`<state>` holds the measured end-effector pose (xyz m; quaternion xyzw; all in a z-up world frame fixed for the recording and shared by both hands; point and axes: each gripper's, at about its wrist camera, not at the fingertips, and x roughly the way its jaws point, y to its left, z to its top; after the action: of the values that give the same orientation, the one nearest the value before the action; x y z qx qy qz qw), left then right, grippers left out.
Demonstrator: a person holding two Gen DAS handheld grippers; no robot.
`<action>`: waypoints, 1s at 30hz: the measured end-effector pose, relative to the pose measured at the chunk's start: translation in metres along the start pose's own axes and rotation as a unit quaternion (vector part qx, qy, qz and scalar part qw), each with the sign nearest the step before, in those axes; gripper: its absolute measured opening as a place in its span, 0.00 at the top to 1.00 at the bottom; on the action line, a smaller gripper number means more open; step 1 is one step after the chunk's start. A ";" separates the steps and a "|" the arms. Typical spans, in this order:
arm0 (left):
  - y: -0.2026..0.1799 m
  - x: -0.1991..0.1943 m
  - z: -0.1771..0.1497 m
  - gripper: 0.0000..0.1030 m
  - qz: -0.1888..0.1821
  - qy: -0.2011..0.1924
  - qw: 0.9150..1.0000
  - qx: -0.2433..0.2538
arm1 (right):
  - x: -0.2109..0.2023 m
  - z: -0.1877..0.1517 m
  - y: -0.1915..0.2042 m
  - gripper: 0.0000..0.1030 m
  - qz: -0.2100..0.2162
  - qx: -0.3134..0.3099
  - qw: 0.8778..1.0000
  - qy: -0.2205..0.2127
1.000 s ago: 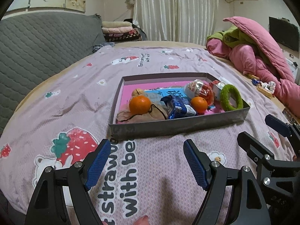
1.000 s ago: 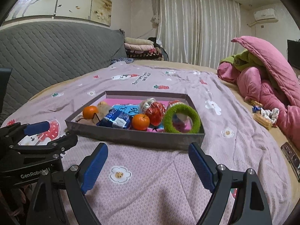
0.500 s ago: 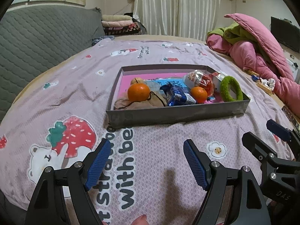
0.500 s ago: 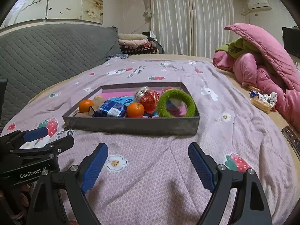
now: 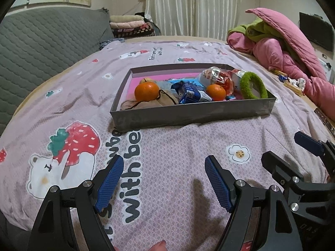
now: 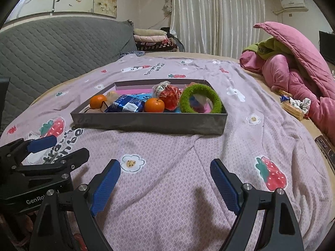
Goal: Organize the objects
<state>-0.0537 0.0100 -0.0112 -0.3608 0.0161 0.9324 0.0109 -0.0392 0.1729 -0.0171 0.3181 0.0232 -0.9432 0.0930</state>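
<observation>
while the left gripper (image 5: pixel 163 170) hangs over the printed bedspread (image 5: pixel 178 188) with its blue-padded fingers spread wide and nothing between them, the left wrist view shows a shallow grey tray (image 5: pixel 188 116) lying ahead on the cover, well apart from the fingertips. inside it a larger orange (image 5: pixel 147 91) sits at the left on a beige drawstring pouch (image 5: pixel 150 104), a blue snack packet (image 5: pixel 191 93) lies beside it, a smaller orange (image 5: pixel 216 92) comes next, a red foil-wrapped item (image 5: pixel 217 76) sits behind that, and a green fuzzy ring (image 5: pixel 252 85) leans at the right end (its lower edge is hidden by the tray wall). the right gripper (image 5: pixel 301 152) shows at the lower right edge, its fingers parted. a pink quilt (image 5: pixel 293 48) is heaped at the far right. from the right wrist view, the right gripper (image 6: pixel 165 172) likewise holds its jaws apart and empty above the bedspread (image 6: pixel 178 188), with the tray (image 6: pixel 150 122) farther ahead. here the green ring (image 6: pixel 201 101) stands at the tray's right end, the smaller orange (image 6: pixel 154 105) and blue packet (image 6: pixel 125 104) lie near the front wall, the red foil item (image 6: pixel 169 95) behind them, and the larger orange (image 6: pixel 98 101) at the left. the left gripper (image 6: pixel 56 146) appears at the left edge, and a grey quilted headboard (image 6: pixel 62 48) runs along the back.
</observation>
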 end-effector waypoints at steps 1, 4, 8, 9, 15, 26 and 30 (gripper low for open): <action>0.001 0.000 0.000 0.22 0.001 0.000 1.000 -0.003 | 0.000 -0.001 0.000 0.15 -0.004 -0.002 1.000 -0.001; 0.004 0.000 -0.001 0.22 0.000 0.002 1.000 -0.011 | -0.001 -0.002 -0.001 0.15 -0.006 0.002 1.000 -0.001; 0.008 0.002 -0.003 0.22 -0.001 0.011 1.000 -0.022 | -0.001 -0.004 -0.001 0.15 -0.006 0.001 1.000 0.003; 0.008 0.003 -0.004 0.22 0.000 0.012 1.000 -0.023 | -0.001 -0.004 -0.001 0.15 -0.006 0.001 1.000 0.004; 0.008 0.003 -0.005 0.22 0.004 0.013 1.000 -0.021 | -0.003 -0.003 0.000 0.15 -0.006 -0.001 1.000 0.001; 0.008 0.006 -0.006 0.22 0.003 0.021 1.000 -0.020 | 0.002 -0.005 0.001 0.15 -0.002 -0.002 1.000 0.009; 0.008 0.008 -0.006 0.22 0.004 0.022 1.000 -0.022 | 0.002 -0.005 0.001 0.15 -0.002 -0.004 1.000 0.009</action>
<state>-0.0554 0.0015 -0.0206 -0.3811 -0.0024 0.9245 -0.0010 -0.0375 0.1718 -0.0226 0.3266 0.0286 -0.9403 0.0918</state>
